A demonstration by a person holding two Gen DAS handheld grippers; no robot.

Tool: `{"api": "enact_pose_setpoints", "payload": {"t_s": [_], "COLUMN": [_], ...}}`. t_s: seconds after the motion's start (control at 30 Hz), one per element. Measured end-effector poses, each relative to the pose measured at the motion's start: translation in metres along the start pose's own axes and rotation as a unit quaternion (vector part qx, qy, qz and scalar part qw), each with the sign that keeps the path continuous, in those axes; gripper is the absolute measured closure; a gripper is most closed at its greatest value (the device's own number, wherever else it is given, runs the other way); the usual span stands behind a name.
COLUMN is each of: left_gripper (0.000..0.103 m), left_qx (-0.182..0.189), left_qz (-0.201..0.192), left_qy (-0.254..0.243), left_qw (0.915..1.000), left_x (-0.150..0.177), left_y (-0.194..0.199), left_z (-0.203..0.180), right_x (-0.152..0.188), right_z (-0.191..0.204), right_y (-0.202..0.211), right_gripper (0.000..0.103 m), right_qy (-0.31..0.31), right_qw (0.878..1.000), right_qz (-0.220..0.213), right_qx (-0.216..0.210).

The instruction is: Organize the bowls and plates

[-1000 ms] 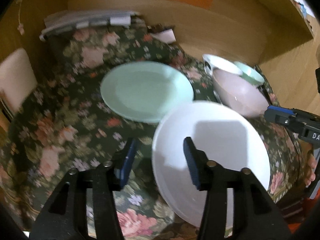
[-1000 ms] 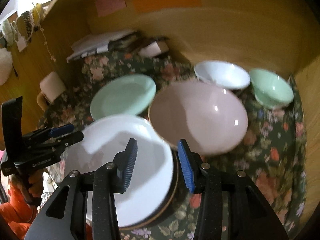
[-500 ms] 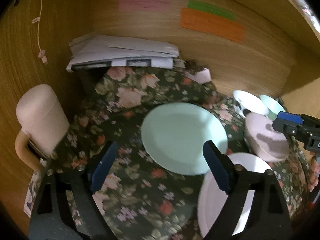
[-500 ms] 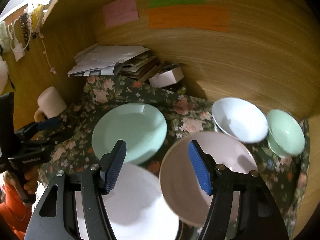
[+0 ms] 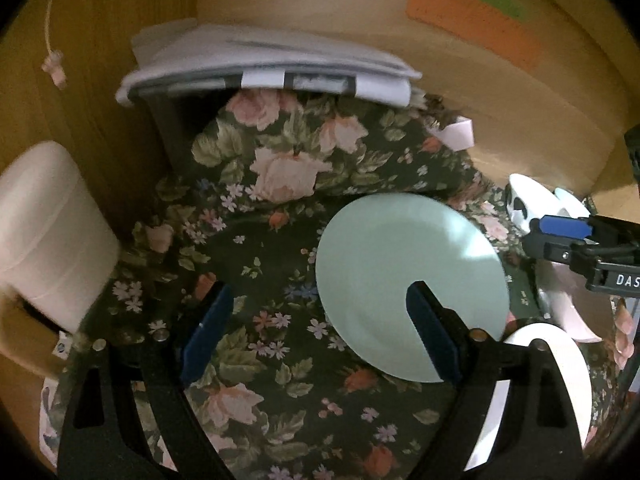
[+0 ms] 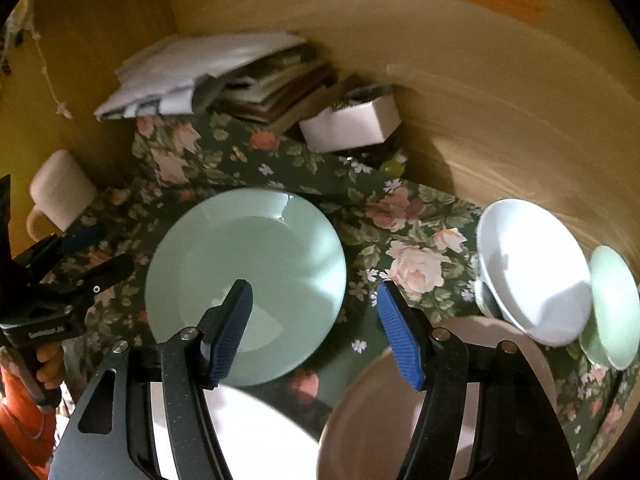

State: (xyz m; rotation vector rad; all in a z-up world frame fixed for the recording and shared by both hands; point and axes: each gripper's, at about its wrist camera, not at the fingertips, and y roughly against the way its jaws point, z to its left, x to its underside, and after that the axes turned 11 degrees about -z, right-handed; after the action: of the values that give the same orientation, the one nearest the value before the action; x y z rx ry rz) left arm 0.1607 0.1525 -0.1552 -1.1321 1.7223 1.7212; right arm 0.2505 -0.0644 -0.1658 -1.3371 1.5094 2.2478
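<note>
A pale green plate (image 5: 408, 272) (image 6: 248, 264) lies flat on the flowered cloth. My left gripper (image 5: 316, 328) is open above the cloth, with its right finger over the plate's near edge and nothing between the jaws. My right gripper (image 6: 316, 332) is open too, hanging over the green plate's right rim and holding nothing. A white plate (image 6: 248, 440) (image 5: 560, 384) and a pink bowl (image 6: 372, 420) (image 5: 568, 312) sit at the near edge beneath the grippers. A white bowl (image 6: 532, 268) and a small green bowl (image 6: 612, 308) stand at the right.
A cream mug (image 5: 48, 232) (image 6: 60, 196) stands at the left by the wooden wall. Stacked papers and books (image 6: 240, 76) and a small white box (image 6: 352, 124) fill the back corner. A hand (image 6: 48, 364) holds the left gripper's handle.
Both pairs of jaws have opened wider. Both grippers have drawn off the white plate and pink bowl and shifted left, so the green plate and mug now fill more of the views.
</note>
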Motion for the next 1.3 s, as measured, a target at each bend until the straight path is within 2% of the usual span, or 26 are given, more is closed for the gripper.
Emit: {"api": "enact_pose_setpoints", "payload": {"t_s": [0.23, 0.33, 0.4, 0.47, 0.6, 0.73, 1.07, 1.17, 1.3], "left_gripper": [0.014, 0.014, 0.015, 0.022, 0.034, 0.044, 0.052, 0.053, 0.057], "left_qx": [0.013, 0.017, 0.021, 0.023, 0.033, 0.038, 0.022, 0.007, 0.007], "left_qz": [0.024, 0.026, 0.028, 0.03, 0.037, 0.041, 0.038, 0.041, 0.046], "left_qy": [-0.007, -0.009, -0.008, -0.008, -0.003, 0.004, 0.008, 0.008, 0.014], "left_qw": [0.9996, 0.9995, 0.9993, 0.9993, 0.9988, 0.9984, 0.999, 0.9991, 0.9988], "left_x": [0.006, 0.008, 0.008, 0.008, 0.01, 0.012, 0.022, 0.026, 0.028], "left_y": [-0.023, -0.028, -0.031, -0.034, -0.039, -0.043, -0.026, -0.023, -0.022], "left_z": [0.003, 0.004, 0.005, 0.005, 0.007, 0.009, 0.031, 0.039, 0.048], "right_x": [-0.004, -0.006, -0.006, -0.007, -0.006, -0.006, 0.001, 0.006, 0.013], "right_z": [0.002, 0.001, -0.001, -0.001, -0.002, 0.004, 0.066, 0.077, 0.079], "right_y": [-0.037, -0.052, -0.059, -0.064, -0.073, -0.072, -0.068, -0.068, -0.071], "right_gripper": [0.043, 0.053, 0.057, 0.062, 0.066, 0.067, 0.068, 0.068, 0.068], "right_qy": [0.011, 0.01, 0.005, 0.008, 0.01, 0.017, 0.056, 0.047, 0.017], "right_qw": [0.998, 0.996, 0.995, 0.994, 0.992, 0.992, 0.989, 0.99, 0.992], "right_qz": [0.057, 0.086, 0.101, 0.106, 0.127, 0.127, 0.126, 0.119, 0.111], "right_qx": [-0.013, -0.014, -0.015, -0.011, -0.008, -0.005, -0.055, -0.061, -0.061]}}
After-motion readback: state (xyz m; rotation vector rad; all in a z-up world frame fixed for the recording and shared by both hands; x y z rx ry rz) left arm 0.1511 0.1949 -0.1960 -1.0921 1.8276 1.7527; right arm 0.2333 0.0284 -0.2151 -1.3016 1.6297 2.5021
